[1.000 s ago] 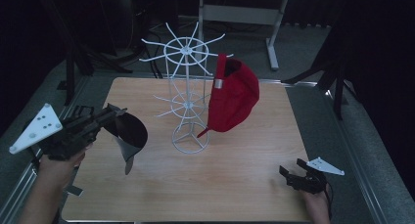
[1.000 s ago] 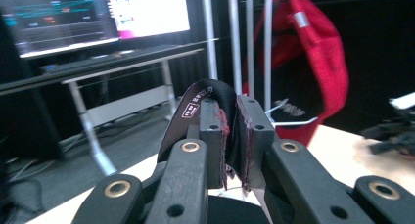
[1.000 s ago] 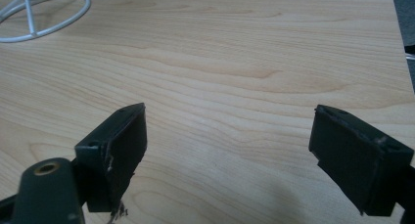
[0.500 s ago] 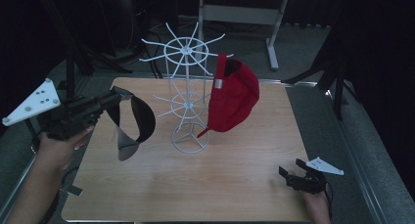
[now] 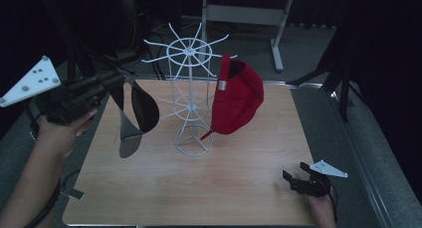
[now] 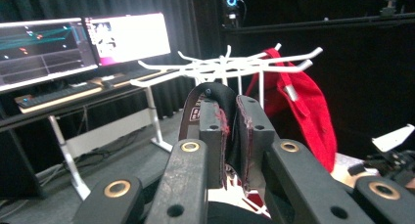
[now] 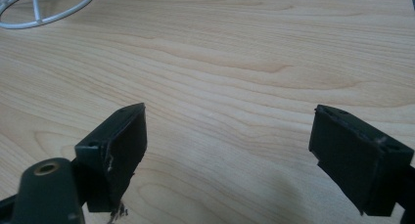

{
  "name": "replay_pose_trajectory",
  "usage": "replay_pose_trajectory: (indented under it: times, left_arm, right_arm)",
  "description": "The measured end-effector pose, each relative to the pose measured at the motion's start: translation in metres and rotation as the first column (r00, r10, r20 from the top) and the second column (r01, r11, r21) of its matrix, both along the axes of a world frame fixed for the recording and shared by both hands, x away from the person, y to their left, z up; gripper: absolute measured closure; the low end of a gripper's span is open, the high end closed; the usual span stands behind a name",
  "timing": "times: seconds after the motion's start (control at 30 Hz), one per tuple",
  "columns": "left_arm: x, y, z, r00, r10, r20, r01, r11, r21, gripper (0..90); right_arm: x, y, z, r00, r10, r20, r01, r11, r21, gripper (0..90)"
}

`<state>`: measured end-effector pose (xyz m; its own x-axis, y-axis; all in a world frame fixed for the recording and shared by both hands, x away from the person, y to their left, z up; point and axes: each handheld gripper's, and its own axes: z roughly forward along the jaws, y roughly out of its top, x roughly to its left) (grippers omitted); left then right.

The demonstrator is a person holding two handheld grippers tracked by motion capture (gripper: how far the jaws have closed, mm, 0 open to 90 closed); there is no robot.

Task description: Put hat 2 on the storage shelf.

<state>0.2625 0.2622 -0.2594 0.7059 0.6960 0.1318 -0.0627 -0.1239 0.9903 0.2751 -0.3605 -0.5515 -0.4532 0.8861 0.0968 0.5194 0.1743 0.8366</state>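
Spread across a wooden counter (image 5: pixel 249 188): a white wire hat rack (image 5: pixel 191 101) standing near its middle, with a red baseball cap (image 5: pixel 236 101) hung on one prong at its right. Raised clear of the counter just left of the rack, a black cap (image 5: pixel 135 113), dangling brim down, pinched between the closed jaws of the left gripper (image 5: pixel 117 81). Resting low at the counter's near right corner, well apart from the rack, the right gripper (image 7: pixel 227 145), jaws spread wide over bare wood, nothing between them.
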Motion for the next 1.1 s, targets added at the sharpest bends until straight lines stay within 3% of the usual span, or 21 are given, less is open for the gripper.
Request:
replay_pose_trajectory:
  times: [0.1, 0.2, 0.5, 0.63, 0.87, 1.1]
  left_arm:
    - [0.005, -0.002, 0.006, 0.9998, 0.018, 0.003, -0.018, 0.9998, 0.010, 83.2]
    - [0.008, -0.004, 0.011, 0.9999, 0.010, 0.007, -0.010, 0.9999, -0.013, 83.2]
    - [0.018, -0.021, 0.034, 0.9988, 0.035, 0.034, -0.035, 0.9993, 0.010, 83.2]
    - [0.017, -0.031, 0.039, 0.9988, 0.008, 0.049, -0.008, 1.0000, 0.004, 83.2]
    - [0.017, -0.047, 0.036, 0.9989, -0.033, 0.033, 0.032, 0.9993, 0.019, 83.1]
    - [0.016, -0.051, 0.020, 0.9972, -0.074, -0.006, 0.074, 0.9969, 0.026, 82.9]
  right_arm:
    - [0.000, 0.000, 0.000, 1.0000, 0.001, 0.001, -0.001, 1.000, -0.001, 14.1]
    - [0.000, 0.000, 0.000, 1.0000, 0.000, -0.003, 0.000, 1.000, -0.001, 14.1]
    - [0.001, 0.000, -0.001, 1.0000, -0.001, -0.009, 0.001, 1.000, -0.007, 14.1]
    - [0.001, -0.001, -0.001, 0.9999, -0.005, -0.014, 0.005, 1.000, -0.004, 14.1]
    - [0.001, -0.001, -0.002, 0.9997, -0.007, -0.023, 0.006, 1.000, -0.007, 14.1]
    - [0.002, -0.002, -0.002, 0.9996, -0.007, -0.028, 0.007, 1.000, -0.006, 14.1]
